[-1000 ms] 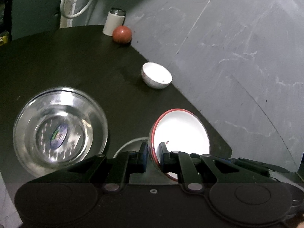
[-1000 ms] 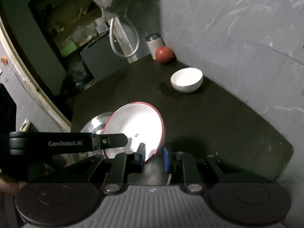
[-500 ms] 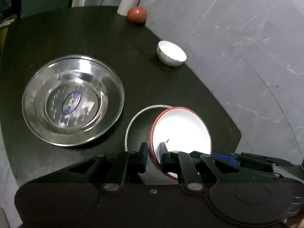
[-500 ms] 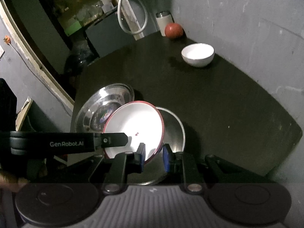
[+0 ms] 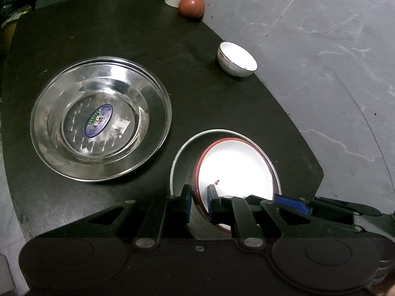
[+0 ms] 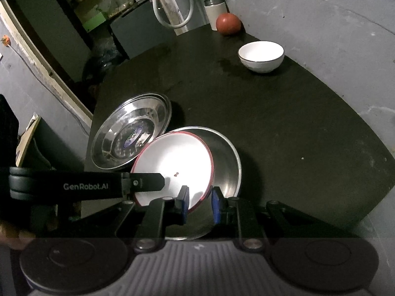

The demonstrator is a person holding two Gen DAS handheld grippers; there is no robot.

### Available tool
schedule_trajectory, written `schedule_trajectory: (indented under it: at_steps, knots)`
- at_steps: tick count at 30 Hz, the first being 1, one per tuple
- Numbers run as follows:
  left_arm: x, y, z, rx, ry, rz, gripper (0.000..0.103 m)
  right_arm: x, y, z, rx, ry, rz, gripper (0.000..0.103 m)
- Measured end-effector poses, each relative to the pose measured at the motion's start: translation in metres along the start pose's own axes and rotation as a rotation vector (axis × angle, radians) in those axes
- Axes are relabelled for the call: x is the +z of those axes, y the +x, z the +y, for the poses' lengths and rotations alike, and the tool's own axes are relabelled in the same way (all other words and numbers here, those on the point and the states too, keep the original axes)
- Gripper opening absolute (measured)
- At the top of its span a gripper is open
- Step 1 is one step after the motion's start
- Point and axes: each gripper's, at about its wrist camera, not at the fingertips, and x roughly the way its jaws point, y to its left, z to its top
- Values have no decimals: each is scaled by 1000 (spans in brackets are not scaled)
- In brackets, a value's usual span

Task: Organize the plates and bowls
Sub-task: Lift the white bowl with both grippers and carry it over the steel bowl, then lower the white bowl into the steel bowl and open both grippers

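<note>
Red-rimmed and white inside, the plate (image 5: 235,170) hangs tilted over the smaller steel dish (image 6: 228,160) at the near edge of the dark table (image 5: 98,24). Our left gripper (image 5: 198,203) is clenched on the plate's near rim, one finger inside, one outside. Our right gripper (image 6: 198,206) straddles the rim on the other side, but the fingers look a little apart and we cannot tell whether they actually pinch. So the plate lies straight ahead of both grippers, its face slanting toward the big steel bowl (image 5: 101,118), which sits just beside the dish on the left. We judge the plate must level out before lowering. A small white bowl (image 6: 261,55) waits well apart, toward the wall.
</note>
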Motion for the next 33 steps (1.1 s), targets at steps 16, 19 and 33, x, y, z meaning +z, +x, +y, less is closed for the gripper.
schedule_trajectory:
  at_steps: [16, 19, 33]
  knots:
    - [14, 7, -6, 24, -19, 65, 16, 11, 6, -4, 11, 14, 70, 24]
    - [18, 10, -9, 40, 1, 92, 17, 13, 8, -2, 6, 13, 89, 24]
    - [32, 22, -18, 74, 47, 158, 20, 19, 12, -3, -6, 40, 138, 25]
